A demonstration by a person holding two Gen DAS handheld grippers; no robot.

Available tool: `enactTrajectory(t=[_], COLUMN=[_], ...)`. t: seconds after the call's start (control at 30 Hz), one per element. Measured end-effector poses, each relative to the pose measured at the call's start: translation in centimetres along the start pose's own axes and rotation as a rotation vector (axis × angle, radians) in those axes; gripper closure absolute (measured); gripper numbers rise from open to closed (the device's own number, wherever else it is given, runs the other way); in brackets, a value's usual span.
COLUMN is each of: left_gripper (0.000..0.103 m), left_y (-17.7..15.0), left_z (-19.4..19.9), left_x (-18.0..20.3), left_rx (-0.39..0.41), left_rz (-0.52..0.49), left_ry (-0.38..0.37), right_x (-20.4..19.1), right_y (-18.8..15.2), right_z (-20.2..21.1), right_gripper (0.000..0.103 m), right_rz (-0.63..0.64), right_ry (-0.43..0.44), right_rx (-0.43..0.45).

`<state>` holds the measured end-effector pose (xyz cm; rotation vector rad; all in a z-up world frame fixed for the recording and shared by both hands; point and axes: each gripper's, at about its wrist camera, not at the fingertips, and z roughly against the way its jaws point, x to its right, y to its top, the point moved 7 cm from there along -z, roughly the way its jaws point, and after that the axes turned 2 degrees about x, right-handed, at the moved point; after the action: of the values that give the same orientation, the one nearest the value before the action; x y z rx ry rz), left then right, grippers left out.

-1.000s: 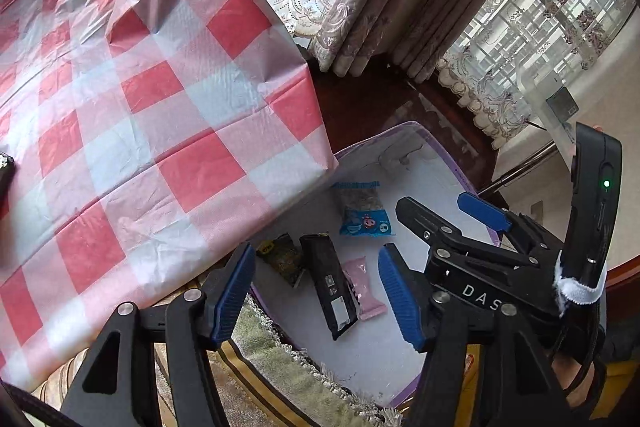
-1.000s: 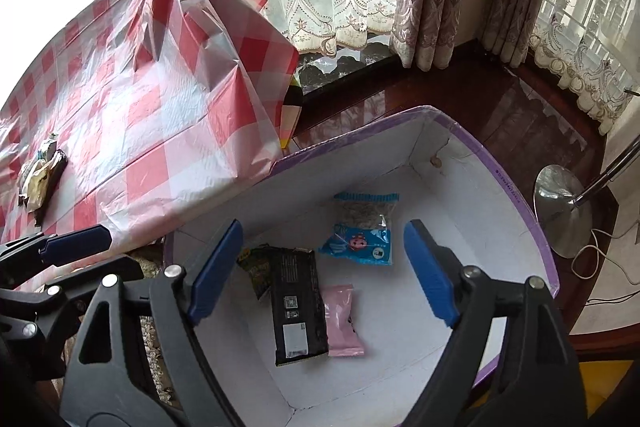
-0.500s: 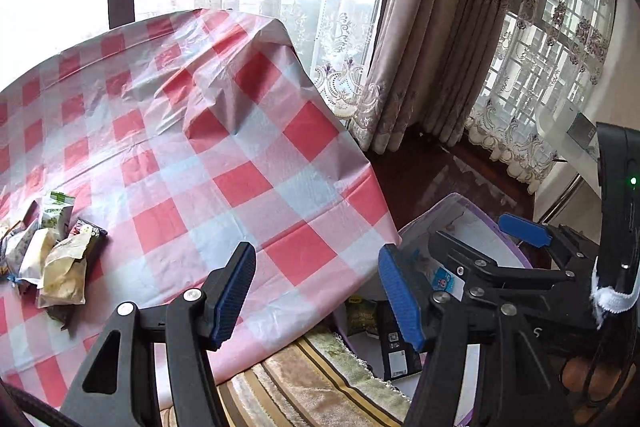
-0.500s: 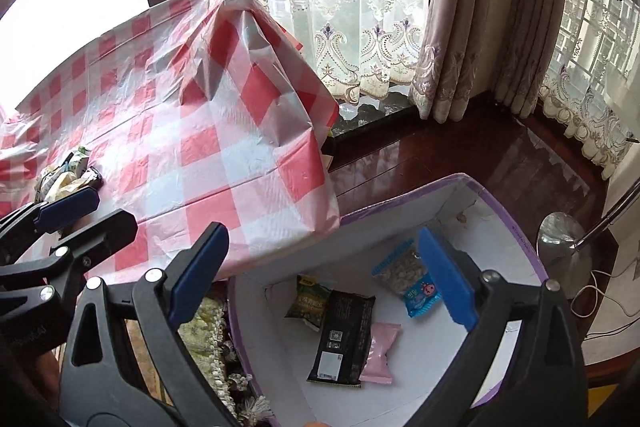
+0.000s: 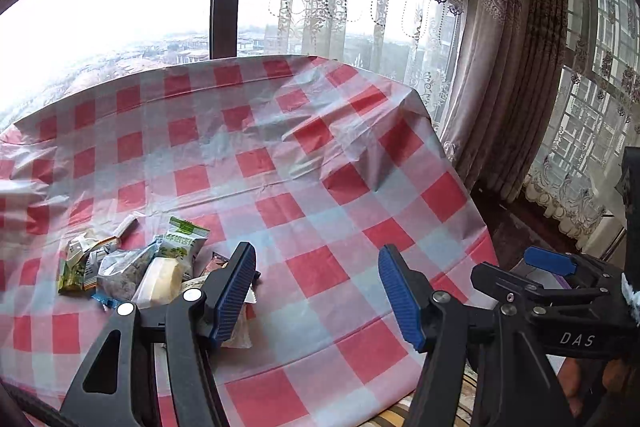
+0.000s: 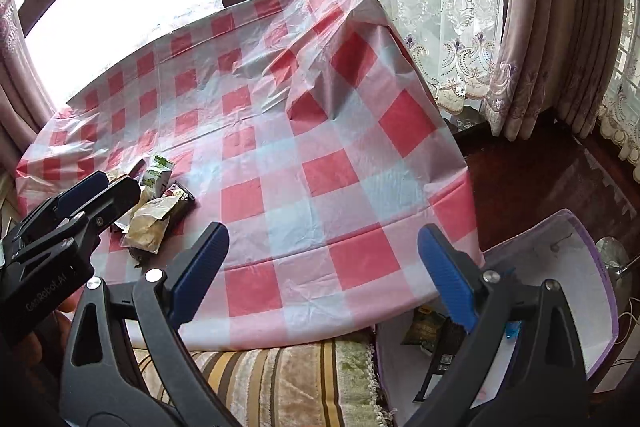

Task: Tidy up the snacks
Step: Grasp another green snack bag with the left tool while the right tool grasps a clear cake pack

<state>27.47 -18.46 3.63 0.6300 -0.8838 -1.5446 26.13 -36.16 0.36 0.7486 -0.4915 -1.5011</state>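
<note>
A pile of snack packets [image 5: 132,267] lies on the red-and-white checked tablecloth [image 5: 312,187], at the left. It also shows in the right wrist view [image 6: 154,211]. My left gripper [image 5: 318,291] is open and empty, just right of the pile, above the cloth. My right gripper [image 6: 322,271] is open and empty over the table's near edge. A white box with a purple rim [image 6: 600,267] stands on the floor at the right. It holds a green packet [image 6: 422,327] and a black packet [image 6: 440,359], partly hidden by my right finger.
A striped cushion [image 6: 280,375] lies under the table's near edge. Curtains [image 5: 512,67] and windows stand behind the table. Dark wooden floor [image 6: 532,179] lies to the right, with a lamp base [image 6: 612,251] beyond the box.
Both grippers have lifted away from the box and swung left toward the table. The snack pile has come into view near my left gripper. Both stay open.
</note>
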Motion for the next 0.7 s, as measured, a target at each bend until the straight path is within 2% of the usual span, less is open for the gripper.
enactTrajectory(t=[0.37,0.57,0.7], left_gripper=[0.038,0.038,0.038], left_y=[-0.1,-2.3,-4.0], left_z=[-1.1,-1.8,-2.1], left_x=[-15.2,-23.7,-28.1], left_rx=[0.007,-0.018,-0.05], left_rz=[0.195,0.363,0.463], left_ry=[0.152,0.243,0.286], right_x=[-9.0,-13.7,-17.1], right_y=[2.5,2.3,1.7], right_z=[-3.8,-6.2,-7.7], right_gripper=[0.007,0.007,0.007], right_rz=[0.068,0.123,0.169], right_ry=[0.053,0.084,0.111], right_rx=[-0.002,-0.036,-0.064])
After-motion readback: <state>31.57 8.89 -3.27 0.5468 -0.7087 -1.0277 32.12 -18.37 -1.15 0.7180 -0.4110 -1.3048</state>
